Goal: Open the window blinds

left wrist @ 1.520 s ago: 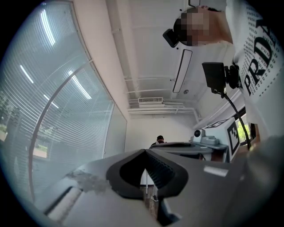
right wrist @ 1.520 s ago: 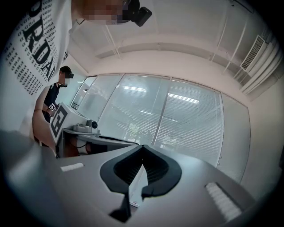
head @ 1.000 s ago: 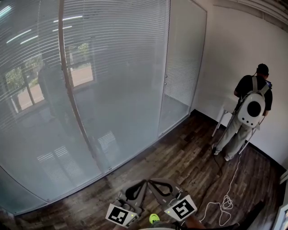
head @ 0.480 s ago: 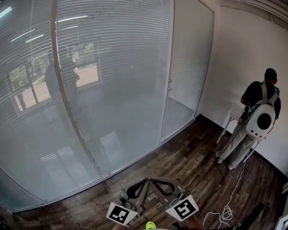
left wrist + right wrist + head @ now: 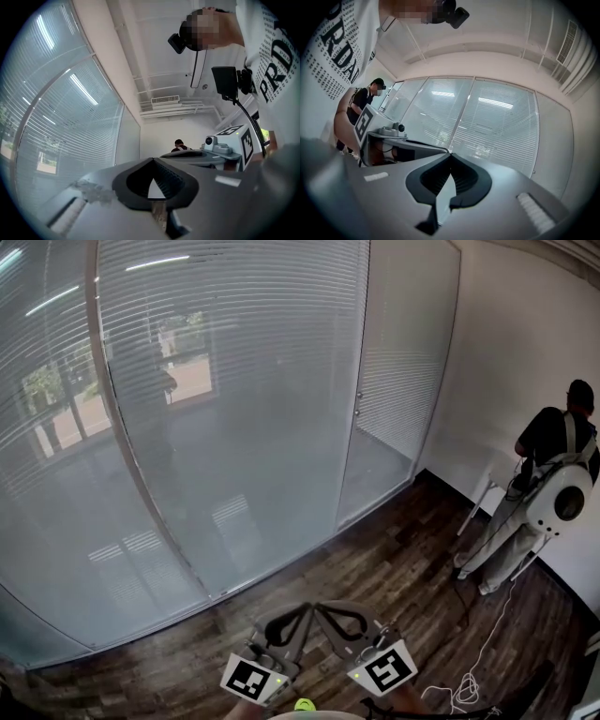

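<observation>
- The white horizontal-slat window blinds (image 5: 234,343) hang behind tall glass panels (image 5: 141,531) and fill the head view from 9 o'clock round to 1 o'clock; the slats are lowered over the panes, and daylight with some greenery shows dimly through at 10 o'clock
- The left gripper (image 5: 305,611) sits at 6 o'clock in the head view, above the dark wood-plank floor (image 5: 394,563) and well apart from the glass; its fingers meet at the tips and hold nothing
- The right gripper (image 5: 324,609) is just beside it, towards 5 o'clock, and the two tips nearly touch; its fingers are also pressed together and empty
- Each gripper carries a cube with black-and-white square markers, the left one (image 5: 253,679) and the right one (image 5: 384,671), at the bottom edge of the head view
- A person in a dark top and pale trousers (image 5: 553,493), wearing a white backpack-like pack, stands at 3 o'clock facing the plain white wall (image 5: 506,352)
- A thin white cable (image 5: 466,688) lies loosely coiled on the floor at 4 o'clock
</observation>
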`<state>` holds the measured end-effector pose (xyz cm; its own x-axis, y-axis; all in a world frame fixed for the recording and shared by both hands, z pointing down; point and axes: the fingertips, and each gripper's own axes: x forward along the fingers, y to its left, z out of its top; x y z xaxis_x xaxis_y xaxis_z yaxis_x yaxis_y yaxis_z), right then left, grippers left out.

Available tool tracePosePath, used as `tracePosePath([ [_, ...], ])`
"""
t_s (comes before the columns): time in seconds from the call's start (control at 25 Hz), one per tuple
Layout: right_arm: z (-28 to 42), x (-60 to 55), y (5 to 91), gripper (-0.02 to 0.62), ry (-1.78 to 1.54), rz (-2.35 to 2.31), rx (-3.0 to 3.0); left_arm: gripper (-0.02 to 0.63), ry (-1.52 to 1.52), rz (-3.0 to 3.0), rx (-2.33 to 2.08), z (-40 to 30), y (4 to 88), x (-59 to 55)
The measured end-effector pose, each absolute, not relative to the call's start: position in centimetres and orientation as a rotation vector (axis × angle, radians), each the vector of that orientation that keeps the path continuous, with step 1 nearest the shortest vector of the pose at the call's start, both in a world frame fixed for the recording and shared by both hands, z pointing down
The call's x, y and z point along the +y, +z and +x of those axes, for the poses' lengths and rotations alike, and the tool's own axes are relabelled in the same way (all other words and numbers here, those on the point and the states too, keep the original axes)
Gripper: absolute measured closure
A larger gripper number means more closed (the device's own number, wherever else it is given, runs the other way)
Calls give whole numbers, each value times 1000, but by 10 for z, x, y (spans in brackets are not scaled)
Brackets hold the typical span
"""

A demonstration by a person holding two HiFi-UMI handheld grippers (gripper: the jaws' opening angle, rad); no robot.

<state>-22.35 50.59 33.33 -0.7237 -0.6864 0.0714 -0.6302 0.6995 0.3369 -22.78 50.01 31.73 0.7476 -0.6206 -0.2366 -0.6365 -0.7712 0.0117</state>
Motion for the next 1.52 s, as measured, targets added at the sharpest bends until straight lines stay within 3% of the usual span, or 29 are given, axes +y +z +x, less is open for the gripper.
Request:
tracePosePath([
  [0.68, -214, 446, 349, 592, -417, 1105, -2689, 618, 373, -2877, 1011, -219, 332, 440],
  [1.52, -213, 243, 344, 592, -468, 1236, -2625, 617, 382, -2888, 880, -217, 328, 240],
])
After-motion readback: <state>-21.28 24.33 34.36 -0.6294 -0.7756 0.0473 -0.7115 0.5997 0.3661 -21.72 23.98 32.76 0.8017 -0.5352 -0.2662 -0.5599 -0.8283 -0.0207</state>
